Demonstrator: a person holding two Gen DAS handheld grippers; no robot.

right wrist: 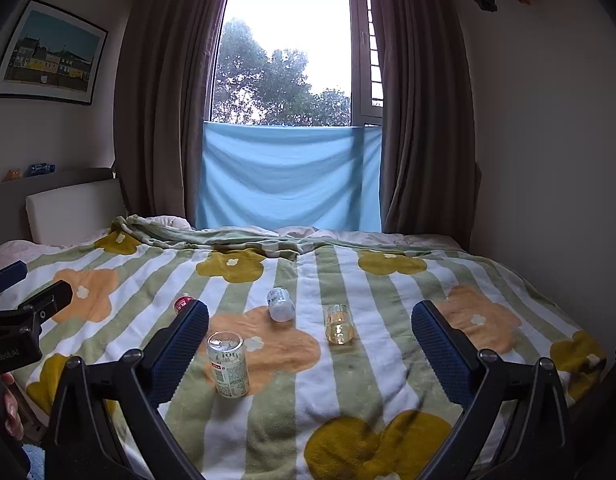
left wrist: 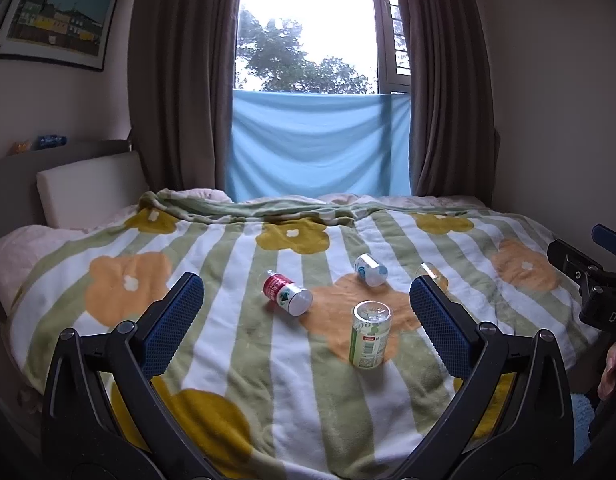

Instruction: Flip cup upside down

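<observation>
A green-labelled glass cup stands on the blanket with its clear base up; it also shows in the right wrist view. A red-labelled cup lies on its side, and in the right wrist view it is partly hidden behind the left finger. A blue-and-white cup lies on its side. A clear yellowish cup lies tipped, partly hidden in the left wrist view. My left gripper is open and empty above the blanket. My right gripper is open and empty.
The flowered striped blanket covers the bed. A headboard cushion is at the left, curtains and a window with blue cloth at the back, a wall at the right. The other gripper shows at the frame edge.
</observation>
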